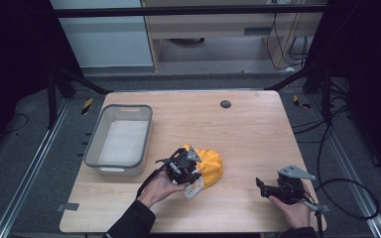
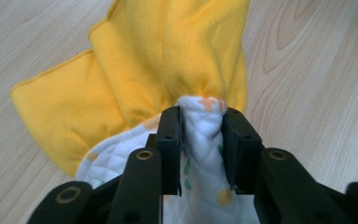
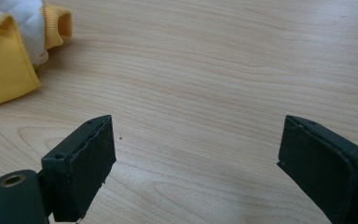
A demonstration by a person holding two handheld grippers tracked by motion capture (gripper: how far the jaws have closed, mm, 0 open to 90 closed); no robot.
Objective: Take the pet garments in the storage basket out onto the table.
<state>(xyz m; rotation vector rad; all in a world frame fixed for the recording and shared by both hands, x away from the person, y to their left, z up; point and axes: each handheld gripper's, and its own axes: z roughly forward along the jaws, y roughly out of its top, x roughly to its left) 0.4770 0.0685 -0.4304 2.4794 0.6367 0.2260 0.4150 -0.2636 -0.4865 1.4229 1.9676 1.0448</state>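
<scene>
Yellow fleece cloth with a white quilted lining (image 1: pixel 209 167) lies crumpled on the pale wooden table (image 1: pixel 248 134), just to the right of the grey plastic tub (image 1: pixel 120 140) that stands at the table's left side. The left gripper (image 1: pixel 187 171) sits at the cloth's near left edge. In the left gripper view its two black jaws stand a narrow way apart with a bunched fold of the white quilted lining (image 2: pixel 204 135) between them, the pads touching the fabric on both sides; the lining carries small orange and green marks. The jaws cover the lower part of that fold, so how much cloth is gathered there cannot be made out.

Well to the right of the cloth, the right gripper (image 1: pixel 273 190) is held low over the bare wood, its jaws spread wide with nothing between them. In the right gripper view a corner of the cloth (image 3: pixel 9 51) shows at the upper left, cut off by the frame.
</scene>
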